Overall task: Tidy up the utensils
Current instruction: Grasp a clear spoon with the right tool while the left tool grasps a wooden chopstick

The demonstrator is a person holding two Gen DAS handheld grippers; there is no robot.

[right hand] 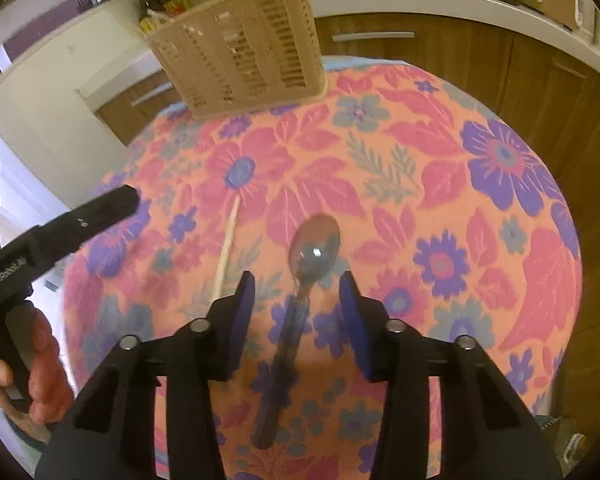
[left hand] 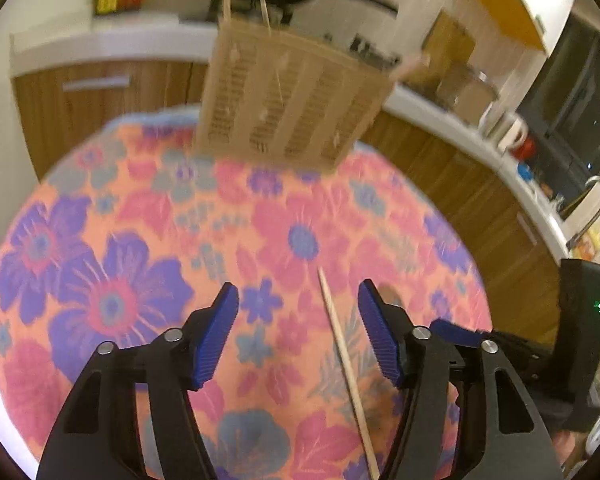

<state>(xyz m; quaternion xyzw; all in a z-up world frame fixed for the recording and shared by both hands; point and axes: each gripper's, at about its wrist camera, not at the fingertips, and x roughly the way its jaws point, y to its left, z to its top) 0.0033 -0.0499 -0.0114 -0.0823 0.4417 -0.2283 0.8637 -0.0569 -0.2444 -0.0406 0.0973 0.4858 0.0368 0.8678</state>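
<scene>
Both sets of jaws are spread wide, nothing held. Right gripper (right hand: pixel 297 286) straddles the spoon (right hand: pixel 300 276) — thin handle, flat on soft cloth (right hand: pixel 440 168), easily missed or skidded. Left gripper (left hand: pixel 298 316) straddles the chopstick (left hand: pixel 346 364) — may roll when pinched.

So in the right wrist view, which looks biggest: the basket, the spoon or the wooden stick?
1. Basket, clearly largest.
2. Spoon.
3. Wooden stick, thinnest; the spoon lies nearer the camera, so their true lengths are unsure.
</scene>
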